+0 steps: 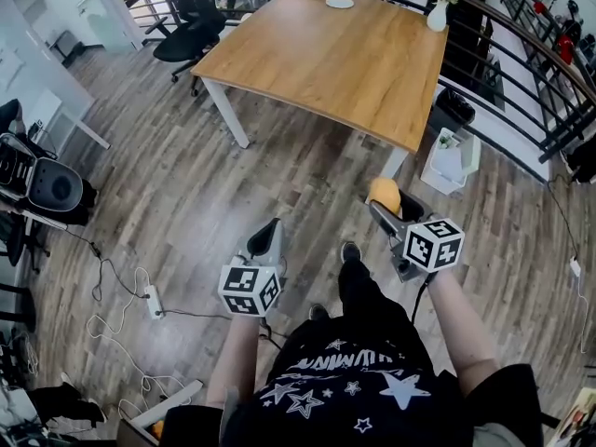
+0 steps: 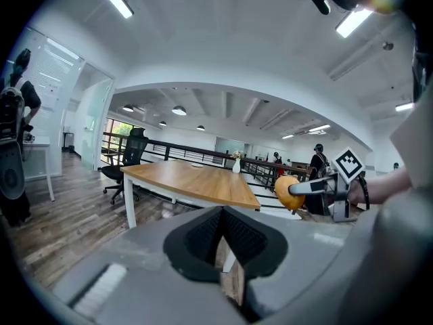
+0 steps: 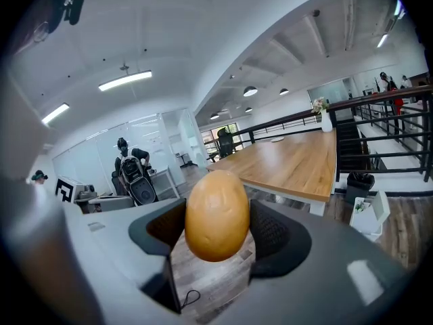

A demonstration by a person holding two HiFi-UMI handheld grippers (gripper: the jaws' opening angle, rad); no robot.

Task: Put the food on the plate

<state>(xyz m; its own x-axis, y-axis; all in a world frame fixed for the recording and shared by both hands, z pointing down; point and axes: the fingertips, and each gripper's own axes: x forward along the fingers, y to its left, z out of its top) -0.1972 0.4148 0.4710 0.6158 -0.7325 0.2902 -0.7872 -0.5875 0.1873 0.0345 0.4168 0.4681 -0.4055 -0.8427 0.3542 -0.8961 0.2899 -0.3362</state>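
A smooth orange-brown potato-like food (image 1: 384, 194) sits between the pads of my right gripper (image 1: 386, 203), which is shut on it above the wooden floor. In the right gripper view the food (image 3: 216, 214) fills the gap between the black pads. My left gripper (image 1: 267, 235) hangs lower left, jaws together with nothing in them; its pads (image 2: 203, 239) meet at the tips. The white plate (image 1: 340, 2) lies at the far end of the wooden table (image 1: 345, 59), well ahead of both grippers. From the left gripper view, the food (image 2: 287, 191) shows at the right.
A white vase with flowers (image 1: 438, 12) stands on the table's far right corner. A black office chair (image 1: 191, 26) is left of the table, a white bin (image 1: 452, 156) by its near right leg. A power strip and cables (image 1: 149, 301) lie on the floor at left. Railing runs along the right.
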